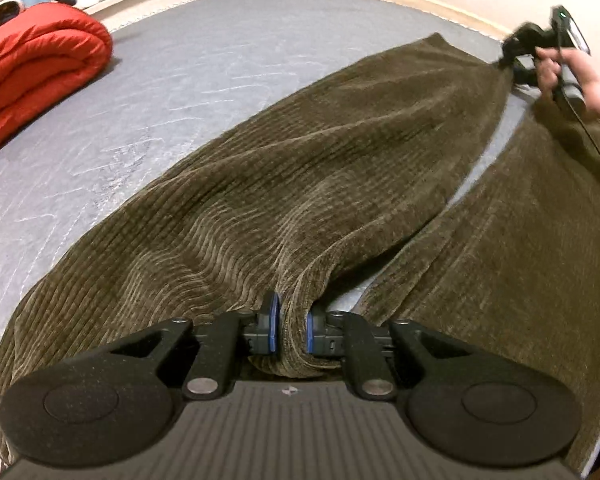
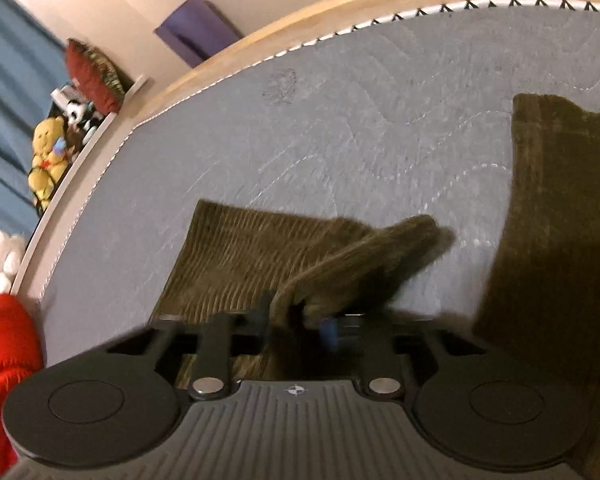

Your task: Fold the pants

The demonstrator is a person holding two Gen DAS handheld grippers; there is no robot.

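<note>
Pinching pants point(image 1: 340, 168) on bed point(image 1: 180, 80): left hand-held gripper point(image 1: 291, 330) clamping a fold between its pads, right hand-held gripper point(image 2: 296, 320) gripping the hem just ahead. Risking slippage if pulled unevenly.

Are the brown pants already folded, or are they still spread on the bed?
Still spread. The pants lie with both legs apart on the bed, a strip of mattress showing between them; only pinched edges are lifted.

Bare grey mattress point(image 1: 188, 80) lies open between the olive corduroy pants point(image 1: 340, 168) and the folded red quilt point(image 1: 32, 68), which blocks the left edge. A wooden bed frame point(image 2: 340, 12) bounds the far side.
</note>
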